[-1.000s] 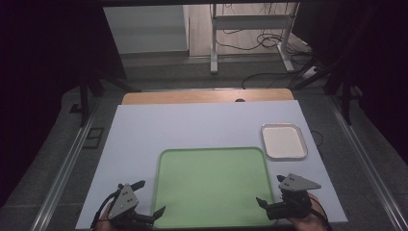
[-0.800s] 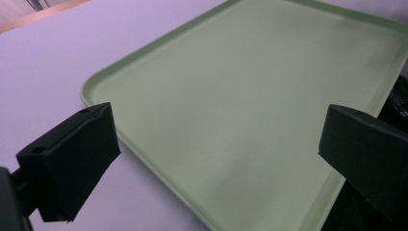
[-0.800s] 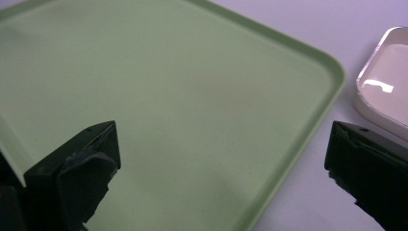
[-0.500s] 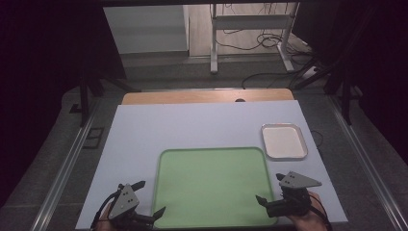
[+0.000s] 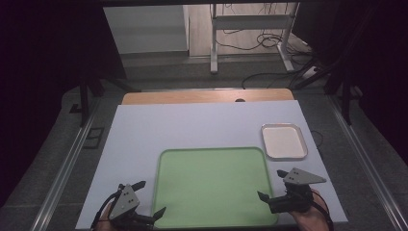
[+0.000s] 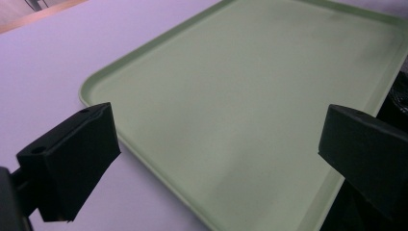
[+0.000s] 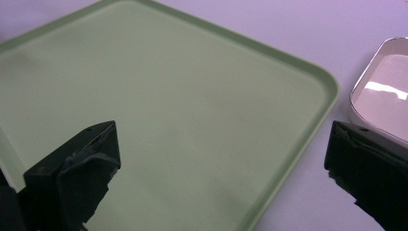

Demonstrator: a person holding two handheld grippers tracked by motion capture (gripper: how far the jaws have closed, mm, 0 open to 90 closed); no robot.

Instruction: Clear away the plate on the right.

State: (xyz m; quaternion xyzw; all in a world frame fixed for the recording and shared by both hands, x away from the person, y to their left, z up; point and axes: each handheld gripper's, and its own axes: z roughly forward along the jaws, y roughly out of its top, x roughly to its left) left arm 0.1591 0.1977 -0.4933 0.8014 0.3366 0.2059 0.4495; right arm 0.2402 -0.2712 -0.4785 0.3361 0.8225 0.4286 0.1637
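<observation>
A: Starting at the left, what could go wrong?

B: The left gripper sits at the near left corner of the green tray, jaws spread wide and holding nothing. One jaw is over the pale tabletop, the other over the tray's floor, so the rim runs between them. If it closes too high, the jaws would likely skid off that low, rounded rim; if it dips too hard, a tip could jam against the table and nudge the tray sideways.

A: And the tray itself?

B: It lies flat and bare at the near middle of the table, between the two grippers.

A: The right side?

B: The right gripper is at the tray's near right edge, jaws likewise wide apart and empty. In the right gripper view the tray's far right corner lies between the jaws, and the small white tray rests just beyond it, close but apart. A careless swing outward could knock that white tray. Uneven grips would probably tilt the green tray when lifted.
</observation>
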